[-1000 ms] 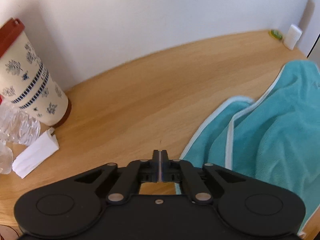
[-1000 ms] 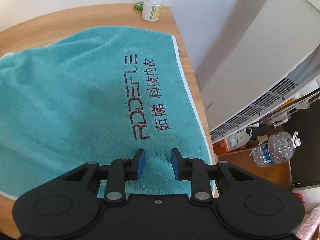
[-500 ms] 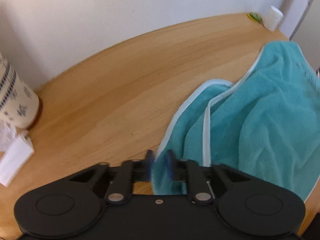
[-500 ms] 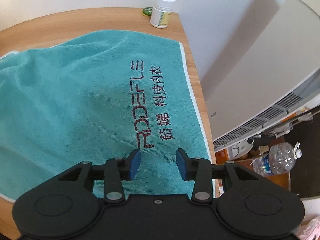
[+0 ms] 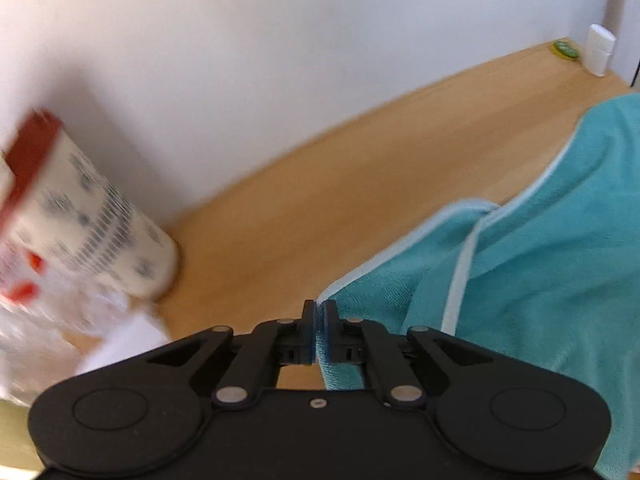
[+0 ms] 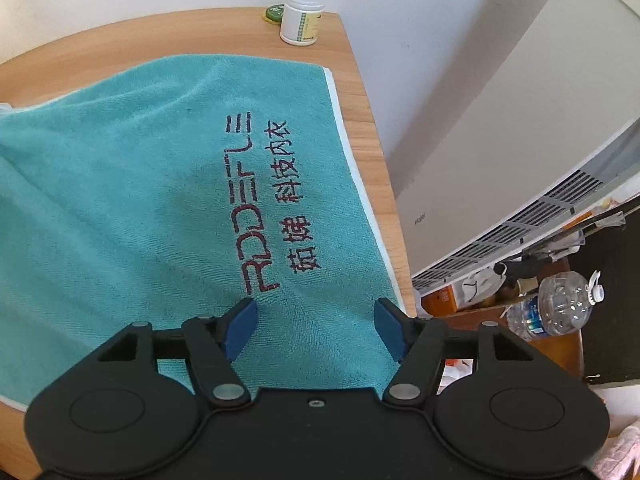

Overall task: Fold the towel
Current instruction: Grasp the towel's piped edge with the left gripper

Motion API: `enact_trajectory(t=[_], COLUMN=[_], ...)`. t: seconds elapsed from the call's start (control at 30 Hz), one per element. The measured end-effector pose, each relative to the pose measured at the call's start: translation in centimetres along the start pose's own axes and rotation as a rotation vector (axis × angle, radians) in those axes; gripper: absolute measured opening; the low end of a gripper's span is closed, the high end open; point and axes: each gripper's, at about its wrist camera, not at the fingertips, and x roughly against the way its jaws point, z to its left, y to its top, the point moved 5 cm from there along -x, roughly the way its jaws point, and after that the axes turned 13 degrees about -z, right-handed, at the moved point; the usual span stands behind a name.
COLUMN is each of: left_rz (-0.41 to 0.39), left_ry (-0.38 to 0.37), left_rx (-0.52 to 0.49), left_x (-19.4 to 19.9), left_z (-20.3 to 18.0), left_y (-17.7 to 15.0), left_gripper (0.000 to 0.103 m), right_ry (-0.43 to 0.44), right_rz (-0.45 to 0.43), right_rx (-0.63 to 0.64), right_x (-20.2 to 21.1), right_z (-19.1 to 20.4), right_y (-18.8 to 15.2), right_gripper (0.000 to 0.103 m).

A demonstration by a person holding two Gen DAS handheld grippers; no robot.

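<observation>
Towel [image 5: 540, 264] corner now pinched, left gripper [image 5: 319, 312] | right gripper [image 6: 316, 316] jaws spread wider

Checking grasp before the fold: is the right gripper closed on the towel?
No. The right gripper hangs with its blue pads spread wide above the teal towel, nothing pinched between them.
</observation>
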Motion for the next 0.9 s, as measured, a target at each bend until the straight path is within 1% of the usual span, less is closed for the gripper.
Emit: enact_trajectory(t=[0.07,0.1,0.2,0.27,0.33,0.37,0.4,0.5,0.67,0.8,0.87,0.9], left_rz=[-0.022,-0.025,-0.03,-0.044,-0.056,-0.062,-0.061,-0.041,-0.006,0.025,0.06,0.067], left_ry=[0.062,0.067,0.059,0.025,-0.001,-0.013,-0.02,-0.072,-0.171,-0.183,-0.181,-0.172], left_rx=[-0.046,-0.043,-0.003,0.054,0.065,0.069,0.069,0.038,0.021,0.006,0.032,0.043], left_x=[-0.7,-0.9,-1.3,-0.5,0.7,1.2,1.5,4.0,7.5,9.0,8.6,8.4], left_z=[0.5,0.7,1.3,2.0,2.4,2.6,2.8,2.9,1.3,0.7,0.7,1.0], left_y=[0.5,0.5,0.5,0.2,-0.6,-0.9,-1.2,-3.7,-6.8,-9.5,-10.8,-11.2], left_gripper=[0.003,0.003,0.007,0.01,0.027,0.046,0.048,0.048,0.048,0.048,0.047,0.041], right_ry=[-0.002,-0.004,-0.008,-0.005,-0.001,0.001,0.004,0.006,-0.006,-0.016,-0.019,-0.02], right_rz=[0.001,-0.001,-0.006,-0.006,-0.007,-0.007,-0.008,-0.008,-0.013,-0.013,-0.017,-0.019], right_rx=[0.008,0.017,0.04,0.037,0.035,0.033,0.027,-0.001,-0.006,-0.016,-0.015,-0.012], right_x=[0.0,0.0,0.0,-0.1,-0.1,-0.1,-0.2,-0.3,-0.2,-0.1,-0.1,0.0], right_z=[0.0,0.1,0.2,0.1,0.1,0.1,0.0,-0.1,0.1,0.2,0.2,0.1], right_y=[0.0,0.1,0.1,0.1,0.1,0.1,0.0,-0.1,-0.2,-0.1,-0.1,-0.1], right_gripper=[0.069,0.069,0.069,0.069,0.069,0.069,0.069,0.069,0.069,0.069,0.069,0.069])
